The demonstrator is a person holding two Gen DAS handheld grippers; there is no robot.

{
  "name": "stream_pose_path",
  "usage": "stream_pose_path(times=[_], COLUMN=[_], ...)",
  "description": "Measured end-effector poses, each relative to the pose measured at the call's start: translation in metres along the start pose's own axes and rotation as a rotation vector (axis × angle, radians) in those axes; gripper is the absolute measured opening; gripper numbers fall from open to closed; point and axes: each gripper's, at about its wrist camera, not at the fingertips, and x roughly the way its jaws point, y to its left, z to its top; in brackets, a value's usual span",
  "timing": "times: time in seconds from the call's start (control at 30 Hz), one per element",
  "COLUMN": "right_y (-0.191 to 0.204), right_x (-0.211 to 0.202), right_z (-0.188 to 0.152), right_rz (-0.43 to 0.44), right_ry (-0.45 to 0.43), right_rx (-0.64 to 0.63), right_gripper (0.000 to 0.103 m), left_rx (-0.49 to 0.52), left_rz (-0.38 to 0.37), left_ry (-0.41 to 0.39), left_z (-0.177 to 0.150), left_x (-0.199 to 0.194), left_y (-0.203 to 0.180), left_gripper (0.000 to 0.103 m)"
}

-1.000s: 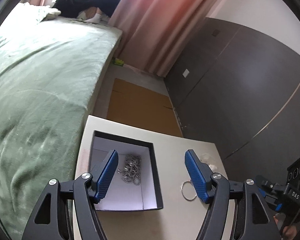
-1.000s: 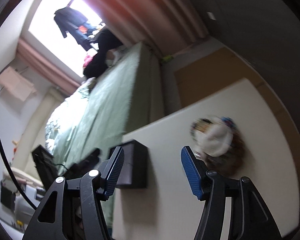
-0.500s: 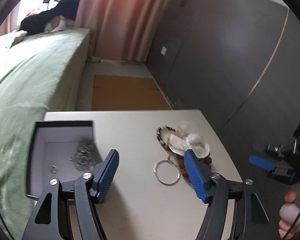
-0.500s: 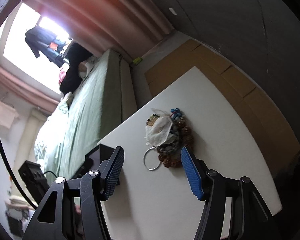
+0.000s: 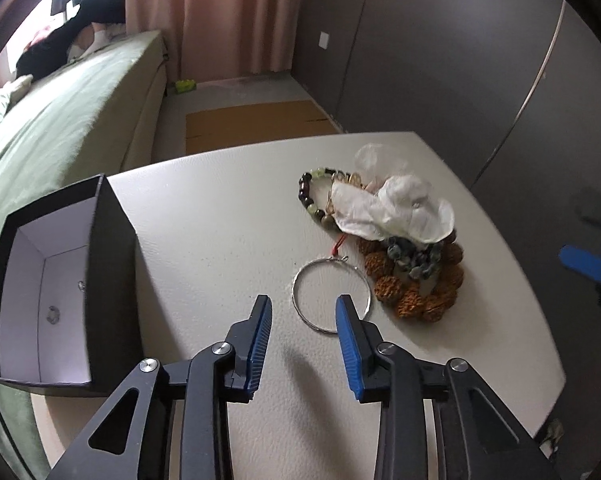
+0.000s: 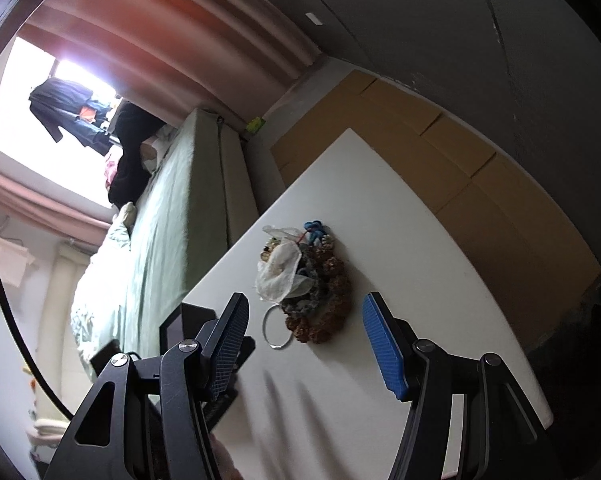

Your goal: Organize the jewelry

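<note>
Between the claw pads: left claw holds nothing; its jaws are closing, far narrower than a second ago.
Change of aim: a second ago the left claw hung over the black box; now it points at the silver ring.
Silver ring: flat on the worktop, its near edge just ahead of the right-hand pad, untouched.
Bead pile: touching the silver ring's far side, part covered by a white cloth.
Black box: well left of the silver ring, open, small items inside.
Right claw: half open, empty, on the silver ring's near side.
Task meaning: next pick appears to be the silver ring, for the black box.
</note>
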Motion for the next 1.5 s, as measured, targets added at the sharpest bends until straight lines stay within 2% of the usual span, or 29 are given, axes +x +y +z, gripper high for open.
stream_pose_path(times=[0.17, 0.27, 0.43, 0.57, 0.8, 0.9, 1.1, 1.3, 1.4, 1.5], right_y=[-0.001, -0.001, 0.0, 0.005, 0.013, 0.018, 0.017, 0.016, 0.015, 0.015], right_x=[-0.001, 0.0, 0.003, 0.006, 0.016, 0.023, 0.027, 0.019, 0.017, 0.013], right_z=[-0.001, -0.001, -0.001, -0.003, -0.007, -0.008, -0.006, -0.003, -0.002, -0.002], right_rz=[-0.002, -0.012, -0.027, -0.039, -0.049, -0.05, -0.057, -0.058, -0.056, -0.05], right_ry=[0.0, 0.004, 0.012, 0.02, 0.039, 0.044, 0.045, 0.027, 0.027, 0.027], right_rx=[-0.01, -0.014, -0.028, -0.05, -0.086, -0.104, -0.08, -0.077, -0.078, -0.081], right_gripper=[0.06, 0.06, 0.06, 0.06, 0.06, 0.06, 0.06, 0.06, 0.06, 0.06], left_rx=[0.017, 0.023, 0.046, -0.008, -0.048, -0.056, -0.035, 0.026, 0.034, 0.064], left_rz=[0.041, 0.051, 0.064, 0.009, -0.031, -0.094, -0.099, -0.16, -0.201, -0.161], left_ry=[0.009, 0.0, 0.0, 0.006, -0.062, -0.073, 0.008, -0.003, 0.023, 0.064], left_z=[-0.001, -0.001, -0.002, -0.001, 0.008, 0.01, 0.009, 0.005, 0.0, -0.006], left_x=[0.01, 0.014, 0.014, 0.01, -0.017, -0.019, -0.003, -0.008, -0.001, 0.011], left_y=[-0.003, -0.005, -0.008, 0.001, 0.017, 0.02, 0.01, -0.014, -0.022, -0.03], left_gripper=[0.027, 0.011, 0.0, 0.0, 0.0, 0.0, 0.0, 0.0, 0.0, 0.0])
